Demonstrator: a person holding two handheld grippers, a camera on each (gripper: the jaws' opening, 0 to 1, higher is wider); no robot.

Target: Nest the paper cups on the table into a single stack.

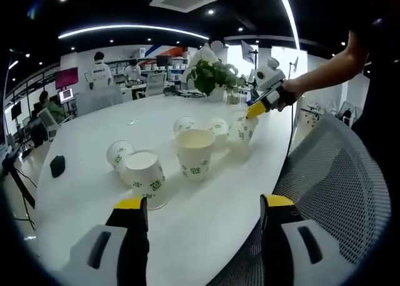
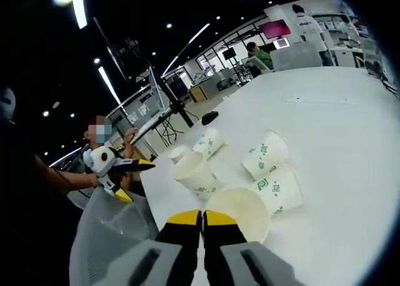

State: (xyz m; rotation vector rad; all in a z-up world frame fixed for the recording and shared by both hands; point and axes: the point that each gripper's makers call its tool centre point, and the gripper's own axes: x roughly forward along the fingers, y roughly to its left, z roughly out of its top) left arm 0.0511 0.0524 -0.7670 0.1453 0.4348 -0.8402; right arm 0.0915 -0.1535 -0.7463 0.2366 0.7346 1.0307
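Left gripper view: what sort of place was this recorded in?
Most likely an open-plan office or lab: a long white table holding paper cups and a potted plant, a mesh office chair, and people at workstations behind.

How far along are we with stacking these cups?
Done: nothing yet. No stack shows, and six cups sit or lie un-nested on the table.
In hand: the right gripper is shut on the rim of one paper cup. The left gripper is open and holds nothing.
Left: all the nesting, including the upright cup and the upside-down cup.
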